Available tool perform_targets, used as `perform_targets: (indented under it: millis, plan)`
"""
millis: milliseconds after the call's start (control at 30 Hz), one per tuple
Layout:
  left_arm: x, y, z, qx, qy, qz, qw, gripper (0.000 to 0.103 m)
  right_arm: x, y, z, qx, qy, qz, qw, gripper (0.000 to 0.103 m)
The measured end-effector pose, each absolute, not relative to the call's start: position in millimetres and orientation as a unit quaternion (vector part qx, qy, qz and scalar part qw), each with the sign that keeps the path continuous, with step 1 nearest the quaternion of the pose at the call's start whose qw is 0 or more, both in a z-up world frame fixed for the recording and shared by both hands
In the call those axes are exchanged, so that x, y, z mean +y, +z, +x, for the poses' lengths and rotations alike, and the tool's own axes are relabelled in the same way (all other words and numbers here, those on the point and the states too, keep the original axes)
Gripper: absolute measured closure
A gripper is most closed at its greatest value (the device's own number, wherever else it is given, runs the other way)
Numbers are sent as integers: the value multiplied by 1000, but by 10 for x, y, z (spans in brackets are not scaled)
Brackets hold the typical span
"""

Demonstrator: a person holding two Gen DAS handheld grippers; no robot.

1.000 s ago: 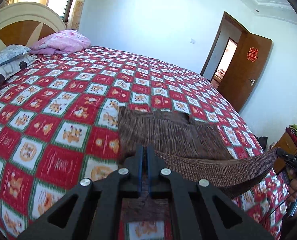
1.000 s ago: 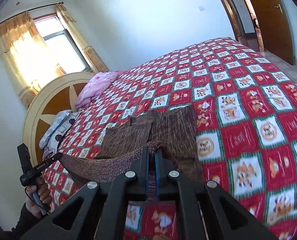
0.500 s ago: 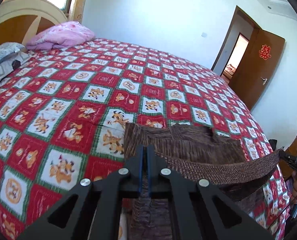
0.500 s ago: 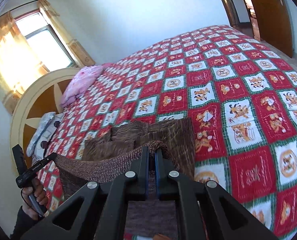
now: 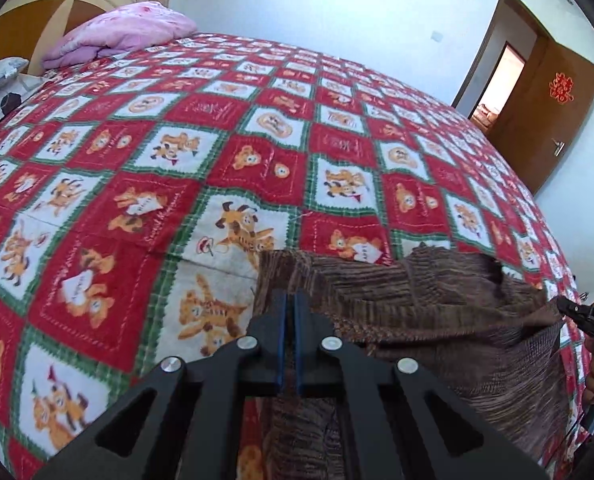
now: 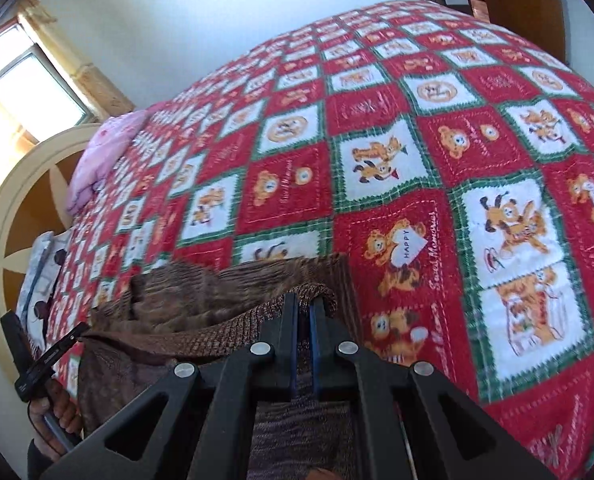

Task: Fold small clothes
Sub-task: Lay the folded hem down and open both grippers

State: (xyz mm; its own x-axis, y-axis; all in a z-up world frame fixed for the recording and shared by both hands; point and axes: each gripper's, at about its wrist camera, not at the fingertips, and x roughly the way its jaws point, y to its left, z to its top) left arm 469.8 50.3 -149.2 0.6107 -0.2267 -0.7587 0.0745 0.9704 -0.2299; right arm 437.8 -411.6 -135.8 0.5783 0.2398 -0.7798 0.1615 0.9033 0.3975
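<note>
Garment: brown knit garment (image 5: 437,320) lies on the bed's red patchwork quilt (image 5: 177,152), near edge lifted.
Left hand-held gripper (image 5: 290,312): jaws clamped on the garment's ribbed hem.
Right hand-held gripper (image 6: 303,312): jaws pinched on the same hem, which stretches taut between the two.
Background: pink pillow (image 5: 125,32) by the headboard.

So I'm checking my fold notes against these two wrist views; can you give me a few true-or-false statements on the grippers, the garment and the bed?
1. The left gripper is shut on the brown garment. True.
2. The right gripper hangs open. False: it pinches the garment's ribbed edge.
3. The garment lies wholly flat. False: one edge is held up between the grippers.
4. A pink blanket lies near the headboard. True.
5. The bedspread is plain blue. False: red, white and green checks.
</note>
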Motion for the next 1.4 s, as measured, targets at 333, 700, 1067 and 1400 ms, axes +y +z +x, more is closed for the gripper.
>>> perform_targets:
  millis: [333,700,1067,1400]
  plan:
    - [674,-1388,4461,402,-31,-57,913,94,-4070,-1142,4086,401,6,151,904,41]
    - [-239,-1402,4338,391,-108,110,907,69,-3304,-1158,4125,446,117,75,884,46]
    - [-177,-1251,4331,351,-117,90,925,98,-3136,-1052,4217,425,98,40,899,100]
    - [-114,-1437,4569,370,-70,87,922,95,-3080,-1369,4516,453,68,34,888,90]
